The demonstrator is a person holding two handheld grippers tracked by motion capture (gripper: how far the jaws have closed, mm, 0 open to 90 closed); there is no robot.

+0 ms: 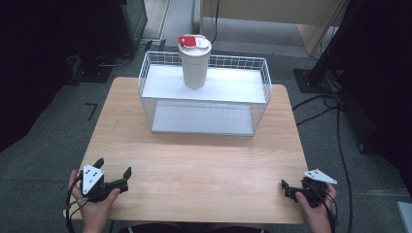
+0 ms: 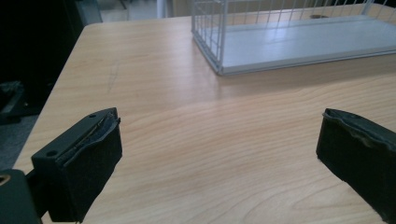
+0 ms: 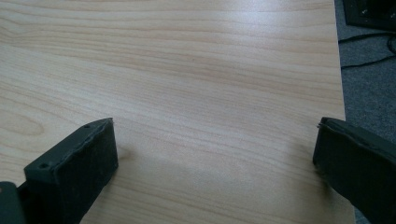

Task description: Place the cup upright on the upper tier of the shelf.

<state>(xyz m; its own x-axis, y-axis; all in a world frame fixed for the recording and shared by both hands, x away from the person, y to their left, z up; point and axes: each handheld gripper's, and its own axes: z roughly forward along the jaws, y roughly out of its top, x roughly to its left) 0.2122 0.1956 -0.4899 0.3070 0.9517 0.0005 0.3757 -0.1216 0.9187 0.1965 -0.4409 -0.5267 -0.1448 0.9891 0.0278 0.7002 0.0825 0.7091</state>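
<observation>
Cup (image 1: 195,63): white, with a red tab on its lid, standing upright on the top shelf of the rack, well ahead of both pairs of jaws and nearer the left pair's line; nothing touches it.
Left gripper (image 1: 113,177): jaws spread wide, nothing between them but bare table; it rests low at the near left edge, aimed forward and a little inward, probably a waiting pose before a reach.
Right gripper (image 1: 286,188): jaws likewise wide apart and empty, low over the near right corner, the table's edge and grey floor just beyond its outer jaw.
Table (image 2: 187,140): pale wood, running from under both jaws out to the rack.
Rack (image 1: 204,92): white wire, two shelves, set across the far half of the table, which likely keeps the near half free for the hands.
Hidden: in the left gripper view the rack's (image 2: 280,46) top is cut off, so the cup's foot cannot be checked there; the lid's detail is too small to read.
</observation>
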